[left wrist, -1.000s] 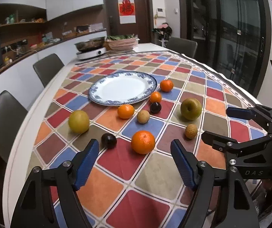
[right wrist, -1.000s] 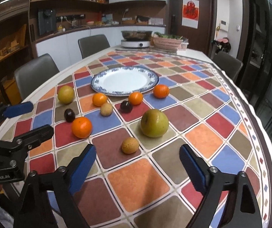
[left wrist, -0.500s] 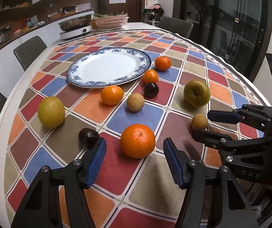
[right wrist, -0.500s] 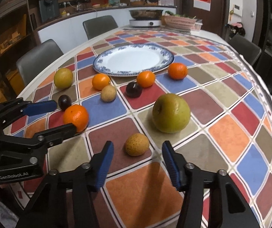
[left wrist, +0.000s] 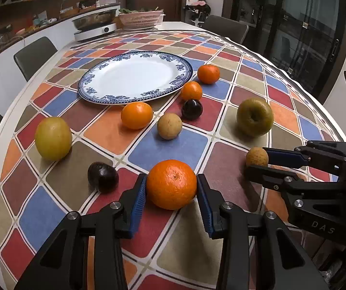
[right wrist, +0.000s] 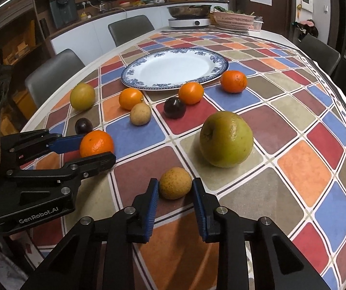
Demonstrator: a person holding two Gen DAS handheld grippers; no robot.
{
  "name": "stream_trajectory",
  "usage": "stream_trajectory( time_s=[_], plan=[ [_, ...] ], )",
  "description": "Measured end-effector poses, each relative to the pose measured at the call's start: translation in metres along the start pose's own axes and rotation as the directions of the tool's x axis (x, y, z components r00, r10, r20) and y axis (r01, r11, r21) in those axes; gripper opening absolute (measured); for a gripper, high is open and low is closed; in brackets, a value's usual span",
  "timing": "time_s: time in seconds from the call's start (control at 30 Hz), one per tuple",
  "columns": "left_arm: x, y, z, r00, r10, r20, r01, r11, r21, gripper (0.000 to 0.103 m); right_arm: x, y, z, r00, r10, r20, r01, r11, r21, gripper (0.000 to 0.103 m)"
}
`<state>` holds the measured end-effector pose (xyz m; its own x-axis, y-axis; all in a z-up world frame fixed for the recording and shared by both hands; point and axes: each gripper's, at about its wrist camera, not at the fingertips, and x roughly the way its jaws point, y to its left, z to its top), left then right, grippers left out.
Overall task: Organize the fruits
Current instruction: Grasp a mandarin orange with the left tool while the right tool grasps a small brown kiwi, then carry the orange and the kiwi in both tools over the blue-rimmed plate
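Far side of small brown fruit (left wrist: 256, 156) behind right tongs (left wrist: 257, 163).

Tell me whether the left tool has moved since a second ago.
Yes. The left tool advanced toward the blue-rimmed white plate and narrowed; its pads now flank the large orange tangerine on the checkered tablecloth.

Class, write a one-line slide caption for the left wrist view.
Left tongs close around an orange while right tongs bracket a small tan fruit; the blue-rimmed plate holds nothing.

Bright fruit on our chequered cloth

We see a white plate (left wrist: 136, 77) rimmed in blue floral pattern, an orange mandarin (left wrist: 171, 184), a green-yellow apple (right wrist: 226, 139), and a tablecloth (left wrist: 168, 145) of red, blue, orange and olive squares.
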<state>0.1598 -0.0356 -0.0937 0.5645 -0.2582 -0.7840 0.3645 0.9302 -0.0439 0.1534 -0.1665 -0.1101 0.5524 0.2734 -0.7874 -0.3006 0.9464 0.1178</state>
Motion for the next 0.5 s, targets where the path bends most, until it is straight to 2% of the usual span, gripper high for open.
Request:
stream_trajectory(
  time_s=[0.5],
  plan=[
    [-0.056,-0.009,0.009,0.991,0.045,0.123,-0.044,0.999,-0.004,0.040,-0.037,0.014,0.010,0.994,0.008,0.107,0.000,0.997,-0.078,0.029]
  ],
)
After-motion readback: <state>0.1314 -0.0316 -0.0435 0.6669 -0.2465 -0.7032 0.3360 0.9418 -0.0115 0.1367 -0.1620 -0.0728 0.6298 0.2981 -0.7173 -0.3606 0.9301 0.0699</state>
